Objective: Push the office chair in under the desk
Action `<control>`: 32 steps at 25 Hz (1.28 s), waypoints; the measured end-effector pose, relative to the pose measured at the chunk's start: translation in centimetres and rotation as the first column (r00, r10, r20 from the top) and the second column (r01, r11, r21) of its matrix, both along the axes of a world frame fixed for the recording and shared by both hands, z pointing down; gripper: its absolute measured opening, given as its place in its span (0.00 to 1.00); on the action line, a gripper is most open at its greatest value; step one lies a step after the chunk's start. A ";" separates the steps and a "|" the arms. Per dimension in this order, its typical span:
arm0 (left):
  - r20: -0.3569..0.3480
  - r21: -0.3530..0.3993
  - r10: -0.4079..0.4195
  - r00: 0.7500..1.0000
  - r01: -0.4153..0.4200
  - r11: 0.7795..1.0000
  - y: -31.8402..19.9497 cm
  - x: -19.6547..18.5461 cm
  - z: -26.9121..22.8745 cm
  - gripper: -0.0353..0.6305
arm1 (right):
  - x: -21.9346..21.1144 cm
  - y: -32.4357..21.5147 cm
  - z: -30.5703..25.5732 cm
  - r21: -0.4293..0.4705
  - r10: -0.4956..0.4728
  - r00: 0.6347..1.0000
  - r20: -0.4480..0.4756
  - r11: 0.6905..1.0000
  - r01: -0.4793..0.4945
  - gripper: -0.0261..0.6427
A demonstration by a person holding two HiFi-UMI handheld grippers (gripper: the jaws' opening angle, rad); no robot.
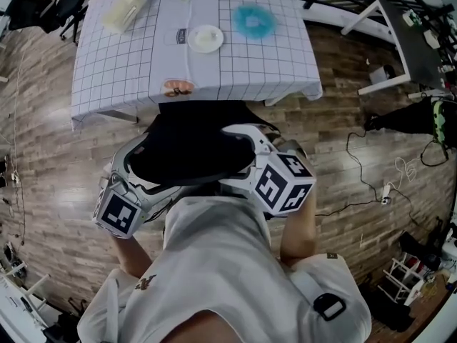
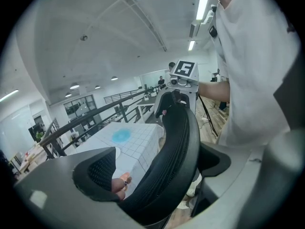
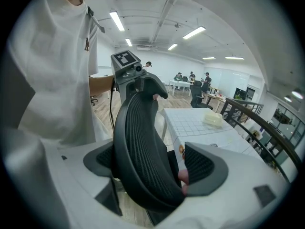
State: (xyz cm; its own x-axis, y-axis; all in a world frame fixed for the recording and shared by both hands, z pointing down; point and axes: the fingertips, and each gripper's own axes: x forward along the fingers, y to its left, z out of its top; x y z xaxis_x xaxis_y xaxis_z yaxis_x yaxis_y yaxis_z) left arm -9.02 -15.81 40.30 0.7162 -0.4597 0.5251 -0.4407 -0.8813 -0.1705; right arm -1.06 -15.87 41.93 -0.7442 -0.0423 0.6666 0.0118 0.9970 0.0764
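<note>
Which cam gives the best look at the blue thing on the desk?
Head view: the blue item shows in full, top-down, on the desk. Left gripper view catches it small and foreshortened beyond the jaws. Right gripper view doesn't show it.

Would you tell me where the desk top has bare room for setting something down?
Free: on the desk, right front between blue disc and near edge; also left front, before the yellow block. Crowded: centre, round the white plate and orange item.
</note>
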 end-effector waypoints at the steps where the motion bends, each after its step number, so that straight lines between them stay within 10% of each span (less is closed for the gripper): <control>1: 0.013 -0.004 -0.004 1.000 0.004 1.000 -0.2 0.0 -0.1 0.80 | 0.0 -0.1 0.0 0.001 0.000 1.000 -0.001 1.000 0.000 0.67; 32: 0.028 -0.041 0.112 0.993 -0.111 0.993 -6.0 0.2 0.4 0.80 | 0.1 -5.4 0.3 -0.012 0.075 0.996 -0.039 0.997 -0.076 0.67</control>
